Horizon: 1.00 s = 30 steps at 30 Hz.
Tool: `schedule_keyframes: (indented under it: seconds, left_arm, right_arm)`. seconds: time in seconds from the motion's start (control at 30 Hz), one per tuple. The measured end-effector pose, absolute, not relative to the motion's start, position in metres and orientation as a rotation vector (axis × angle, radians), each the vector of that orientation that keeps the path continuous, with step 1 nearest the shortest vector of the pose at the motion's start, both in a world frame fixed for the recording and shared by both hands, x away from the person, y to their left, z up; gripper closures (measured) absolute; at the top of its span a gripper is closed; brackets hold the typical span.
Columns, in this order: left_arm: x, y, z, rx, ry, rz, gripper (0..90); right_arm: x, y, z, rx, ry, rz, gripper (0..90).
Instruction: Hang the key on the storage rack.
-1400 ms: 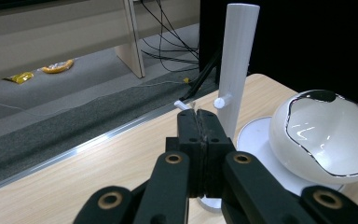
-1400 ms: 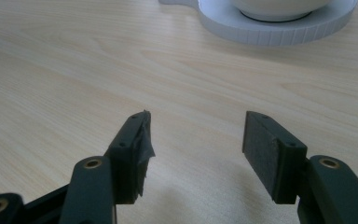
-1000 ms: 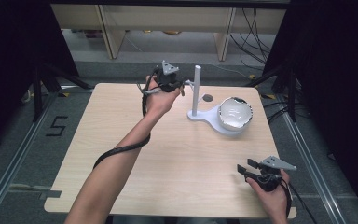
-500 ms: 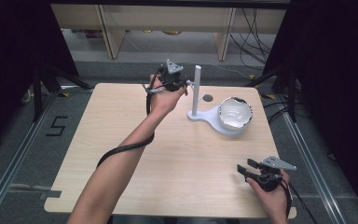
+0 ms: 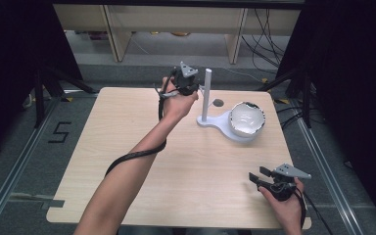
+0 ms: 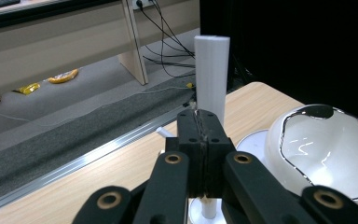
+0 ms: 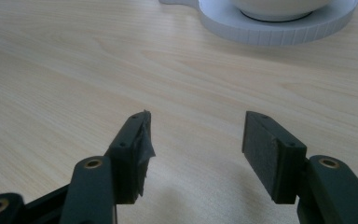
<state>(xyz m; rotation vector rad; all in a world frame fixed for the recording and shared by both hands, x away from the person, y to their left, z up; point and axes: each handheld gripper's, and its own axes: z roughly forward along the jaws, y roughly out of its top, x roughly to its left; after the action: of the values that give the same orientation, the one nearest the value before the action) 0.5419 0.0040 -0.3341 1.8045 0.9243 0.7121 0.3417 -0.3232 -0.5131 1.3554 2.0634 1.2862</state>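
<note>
A white stand (image 5: 216, 121) with an upright white post (image 5: 207, 93) sits at the table's far right, and a glossy white bowl (image 5: 247, 119) rests on its round base. My left gripper (image 5: 195, 88) is held above the table just left of the post, jaws shut with nothing visible between them. In the left gripper view the shut tips (image 6: 204, 122) sit right in front of the post (image 6: 211, 79), with the bowl (image 6: 321, 149) to the right. My right gripper (image 5: 257, 175) rests low near the table's front right corner, open and empty (image 7: 196, 135).
The light wooden table (image 5: 127, 147) has a small dark round mark (image 5: 218, 103) behind the stand. A black cable trails along the left forearm. Shelving and floor cables lie beyond the far edge. The stand's base (image 7: 279, 30) lies ahead of the right gripper.
The left gripper has drifted a little to the right, closer to the post. The right gripper has not moved.
</note>
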Motion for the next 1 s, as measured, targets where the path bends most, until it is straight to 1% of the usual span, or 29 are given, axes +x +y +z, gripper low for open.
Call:
schedule_keyframes:
  seconds: [0.03,0.2,0.3,0.47,0.67,0.93,1.0]
  left_arm:
    - [0.543,0.004,-0.334,1.815,0.898,0.730,88.8]
    - [0.539,-0.003,-0.333,1.815,0.879,0.711,89.4]
    - [0.534,0.000,-0.330,1.804,0.857,0.729,87.0]
    - [0.523,0.014,-0.326,1.789,0.834,0.716,77.1]
    - [0.503,0.043,-0.324,1.796,0.801,0.663,59.0]
    - [0.474,0.082,-0.324,1.787,0.804,0.625,43.9]
    - [0.468,0.090,-0.326,1.781,0.804,0.630,42.2]
  right_arm:
    - [0.342,-0.323,-0.514,1.353,2.057,1.292,43.3]
    - [0.342,-0.323,-0.514,1.353,2.057,1.292,43.2]
    - [0.342,-0.323,-0.513,1.359,2.068,1.271,43.2]
    - [0.341,-0.323,-0.513,1.366,2.070,1.277,43.1]
    - [0.341,-0.322,-0.513,1.378,2.067,1.275,43.2]
    - [0.342,-0.323,-0.514,1.357,2.059,1.268,43.2]
    - [0.341,-0.323,-0.513,1.367,2.059,1.274,43.2]
